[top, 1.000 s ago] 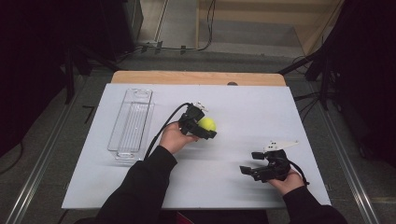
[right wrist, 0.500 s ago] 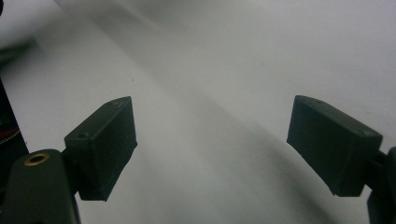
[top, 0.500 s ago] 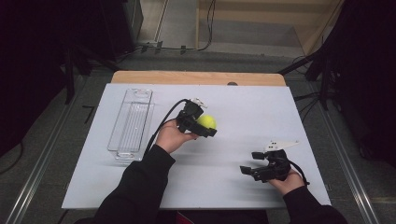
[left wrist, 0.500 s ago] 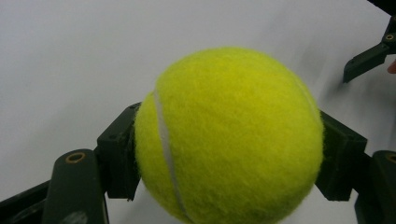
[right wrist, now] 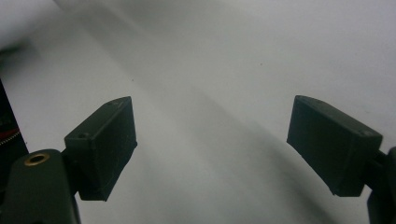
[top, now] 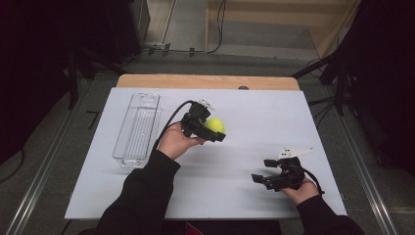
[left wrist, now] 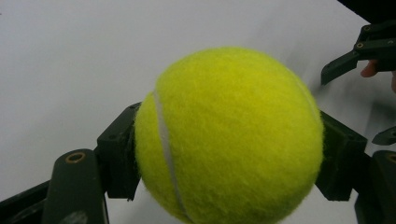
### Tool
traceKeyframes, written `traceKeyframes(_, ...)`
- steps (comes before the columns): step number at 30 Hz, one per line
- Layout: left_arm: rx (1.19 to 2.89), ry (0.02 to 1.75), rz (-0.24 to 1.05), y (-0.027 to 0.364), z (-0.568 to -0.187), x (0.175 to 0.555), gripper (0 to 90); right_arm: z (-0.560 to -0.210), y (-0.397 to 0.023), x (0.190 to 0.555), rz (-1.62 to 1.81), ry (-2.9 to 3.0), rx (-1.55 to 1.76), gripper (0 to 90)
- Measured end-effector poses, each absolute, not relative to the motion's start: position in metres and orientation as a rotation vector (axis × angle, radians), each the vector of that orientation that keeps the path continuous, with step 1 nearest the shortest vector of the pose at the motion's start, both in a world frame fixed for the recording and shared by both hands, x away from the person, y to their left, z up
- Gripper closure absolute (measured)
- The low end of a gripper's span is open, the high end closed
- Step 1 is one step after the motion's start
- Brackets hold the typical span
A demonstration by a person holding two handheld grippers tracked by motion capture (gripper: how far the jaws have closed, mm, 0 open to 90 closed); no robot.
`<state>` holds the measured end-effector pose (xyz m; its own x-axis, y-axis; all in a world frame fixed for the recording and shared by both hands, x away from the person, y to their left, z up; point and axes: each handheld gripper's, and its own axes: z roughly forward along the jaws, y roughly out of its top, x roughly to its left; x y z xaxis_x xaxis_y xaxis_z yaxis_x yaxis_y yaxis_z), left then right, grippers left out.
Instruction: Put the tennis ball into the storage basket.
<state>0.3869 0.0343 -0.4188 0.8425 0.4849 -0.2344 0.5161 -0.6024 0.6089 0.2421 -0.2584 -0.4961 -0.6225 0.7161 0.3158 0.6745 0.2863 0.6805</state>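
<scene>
A yellow tennis ball [top: 214, 126] is held above the white table top [top: 254, 112] near its middle, and my left gripper [top: 217, 132] is shut on it. In the left gripper view the ball [left wrist: 229, 135] sits large between the two black jaws, with pads [left wrist: 119, 161] pressing on both its sides. My right gripper [top: 264, 170] rests low over the table's right front part, jaws spread wide. Its fingertips [right wrist: 105, 147] stand far apart over bare white surface, and the gripper [right wrist: 212, 151] has nothing between them.
A clear plastic tray [top: 138, 128] lies lengthwise on the table's left part, left of the held ball. A wooden strip [top: 205, 81] runs along the far edge. Dark floor and metal rails surround the table. The other gripper [left wrist: 359, 51] shows at the upper right of the left gripper view.
My left gripper has lifted the tennis ball a little higher above the table. The right gripper has stayed where it was.
</scene>
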Motion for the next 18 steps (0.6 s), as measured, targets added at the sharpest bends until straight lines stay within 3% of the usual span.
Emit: traceKeyframes(18,2.296,0.772,-0.047,0.05,-0.414,0.393,25.5,-0.496,-0.259,0.242,1.268,2.472,1.344,13.7)
